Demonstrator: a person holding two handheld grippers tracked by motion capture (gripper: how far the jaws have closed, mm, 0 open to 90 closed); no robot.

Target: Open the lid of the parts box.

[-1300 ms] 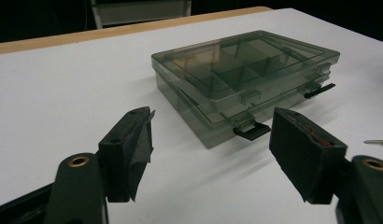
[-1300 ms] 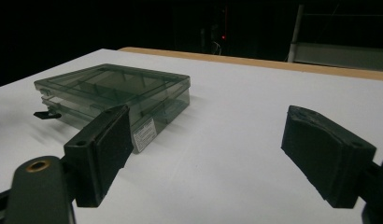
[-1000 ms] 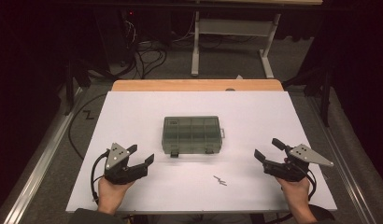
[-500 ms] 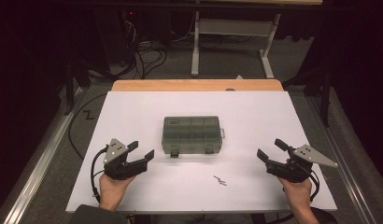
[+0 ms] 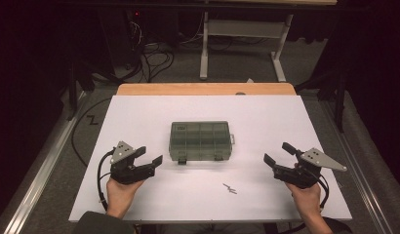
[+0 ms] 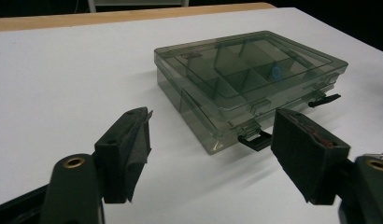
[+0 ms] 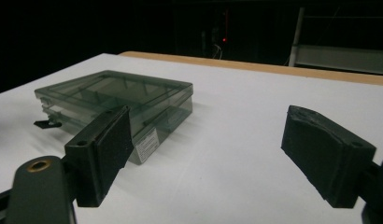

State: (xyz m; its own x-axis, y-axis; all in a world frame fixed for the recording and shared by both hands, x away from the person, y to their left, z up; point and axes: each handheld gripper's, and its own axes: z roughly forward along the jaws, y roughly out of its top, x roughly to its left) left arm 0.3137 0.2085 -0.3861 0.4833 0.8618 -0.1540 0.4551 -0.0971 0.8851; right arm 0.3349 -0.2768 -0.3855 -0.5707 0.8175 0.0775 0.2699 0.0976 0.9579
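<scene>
A person is holding the left gripper (image 5: 150, 156) and right gripper (image 5: 277, 153), jaws apart and gripping nothing, either side of a closed plastic box (image 5: 200, 140) sitting mid-table (image 5: 139, 112).

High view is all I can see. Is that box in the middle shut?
Observer: In the left gripper view the box has its lid lying flat and shut, but its two black latches stick out at the front and seem undone.
Operator: Is there anything inside?
Observer: Through the lid, one compartment shows a small pale-blue spot. I cannot tell what it is.
Operator: Are there any markings on it?
Observer: The right gripper view shows a white label on its side wall. The print is too small to read.
</scene>
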